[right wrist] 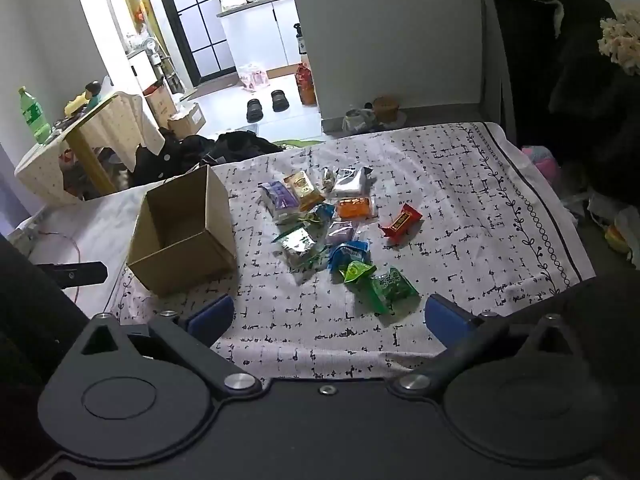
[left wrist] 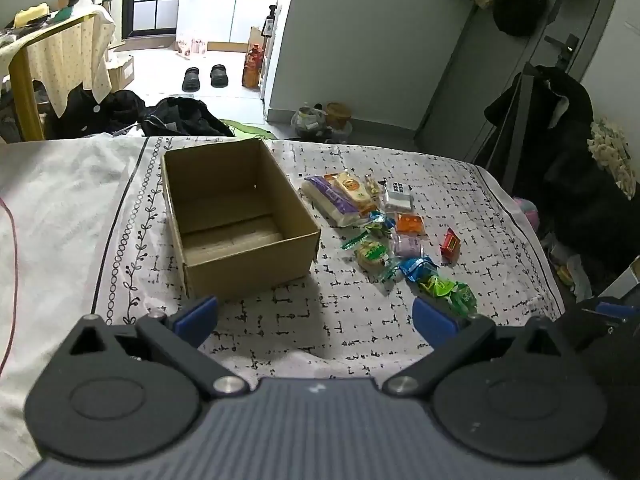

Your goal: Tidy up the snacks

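An open, empty cardboard box (left wrist: 236, 216) (right wrist: 184, 232) stands on the patterned tablecloth (left wrist: 280, 328) (right wrist: 460, 184). To its right lies a loose heap of several snack packets: a purple-and-white pack (left wrist: 332, 200) (right wrist: 280, 198), an orange one (left wrist: 409, 224) (right wrist: 354, 208), a red one (left wrist: 450, 245) (right wrist: 401, 221), a blue one (right wrist: 349, 254) and green ones (left wrist: 450, 289) (right wrist: 390, 286). My left gripper (left wrist: 316, 320) hovers open near the table's front, below the box and packets. My right gripper (right wrist: 328, 316) is open too, just short of the green packets. Neither holds anything.
A red cable (left wrist: 14, 248) runs over the cloth at the left. Beyond the table are dark clothes (left wrist: 180, 118) on the floor, black shoes (left wrist: 204, 77), a draped side table (right wrist: 92, 136) with a green bottle (right wrist: 34, 116), and a dark coat (left wrist: 560, 128) at the right.
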